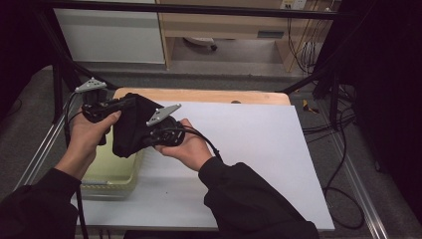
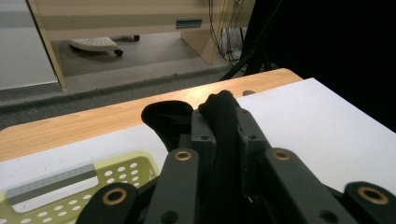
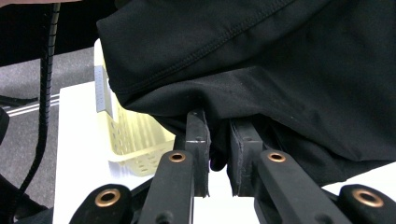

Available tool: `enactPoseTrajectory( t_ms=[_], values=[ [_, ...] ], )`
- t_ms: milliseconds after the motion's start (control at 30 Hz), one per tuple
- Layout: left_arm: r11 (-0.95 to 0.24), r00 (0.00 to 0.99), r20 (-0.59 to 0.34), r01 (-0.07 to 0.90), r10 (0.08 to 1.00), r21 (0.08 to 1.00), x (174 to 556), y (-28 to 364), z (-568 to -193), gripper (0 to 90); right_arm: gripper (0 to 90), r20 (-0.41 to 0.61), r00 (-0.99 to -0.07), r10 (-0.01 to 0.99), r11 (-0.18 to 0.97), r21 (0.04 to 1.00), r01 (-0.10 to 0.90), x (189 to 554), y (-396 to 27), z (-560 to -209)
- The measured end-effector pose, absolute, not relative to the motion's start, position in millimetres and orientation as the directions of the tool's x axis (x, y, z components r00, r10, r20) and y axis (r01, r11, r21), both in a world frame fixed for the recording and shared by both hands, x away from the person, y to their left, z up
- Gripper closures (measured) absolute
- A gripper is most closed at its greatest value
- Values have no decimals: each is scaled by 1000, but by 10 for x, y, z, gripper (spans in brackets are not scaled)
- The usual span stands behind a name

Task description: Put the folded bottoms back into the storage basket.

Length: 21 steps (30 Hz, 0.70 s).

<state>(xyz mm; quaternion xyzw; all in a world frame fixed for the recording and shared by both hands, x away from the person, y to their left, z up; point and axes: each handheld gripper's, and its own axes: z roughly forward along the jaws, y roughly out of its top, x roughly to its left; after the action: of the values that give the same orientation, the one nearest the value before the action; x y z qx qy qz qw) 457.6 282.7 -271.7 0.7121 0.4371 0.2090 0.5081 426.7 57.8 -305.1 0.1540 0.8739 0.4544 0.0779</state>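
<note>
White sheet-covered wooden table [image 1: 249, 149] takes up most of the room, pale yellow perforated plastic basket [image 1: 112, 172] at its left edge. Black stretchy fabric garment [image 1: 132, 127] hangs above that basket, pinched by both left gripper [image 1: 130, 103] and right gripper [image 1: 151, 137], jaws clamped tight on cloth.

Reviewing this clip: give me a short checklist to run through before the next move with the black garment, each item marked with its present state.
1. Left gripper clamped on the black garment: ok, a fold of cloth is pinched between its jaws.
2. Right gripper clamped on the garment: ok, its jaws close on the lower edge of the cloth.
3. Garment lifted out of the yellow basket: cannot tell, it hangs over the basket's far end and its lowest part is hidden.
4. White table surface free for laying the garment down: ok, the area right of the hands is bare.
5. Cable of the right gripper away from the cloth: ok, it trails toward the sleeve.
</note>
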Motion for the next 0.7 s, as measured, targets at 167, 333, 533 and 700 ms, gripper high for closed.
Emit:
enactPoseTrajectory(
  t_ms=[167,333,533,700],
  values=[
    [-87,523,-153,406,838,910,4584,2871,-2719,807,804,-3,-946,325,547,816,186,4288,657,-3042],
    [-79,514,-158,408,843,909,4585,2936,-2717,807,804,-8,-951,310,542,823,170,4298,726,-3029],
    [-75,496,-155,414,854,907,4559,3060,-2720,807,804,-6,-955,296,537,828,162,4317,769,-3036],
    [-64,487,-163,415,858,907,4558,3126,-2730,807,804,2,-956,295,530,832,165,4333,811,-3058]
  ],
)
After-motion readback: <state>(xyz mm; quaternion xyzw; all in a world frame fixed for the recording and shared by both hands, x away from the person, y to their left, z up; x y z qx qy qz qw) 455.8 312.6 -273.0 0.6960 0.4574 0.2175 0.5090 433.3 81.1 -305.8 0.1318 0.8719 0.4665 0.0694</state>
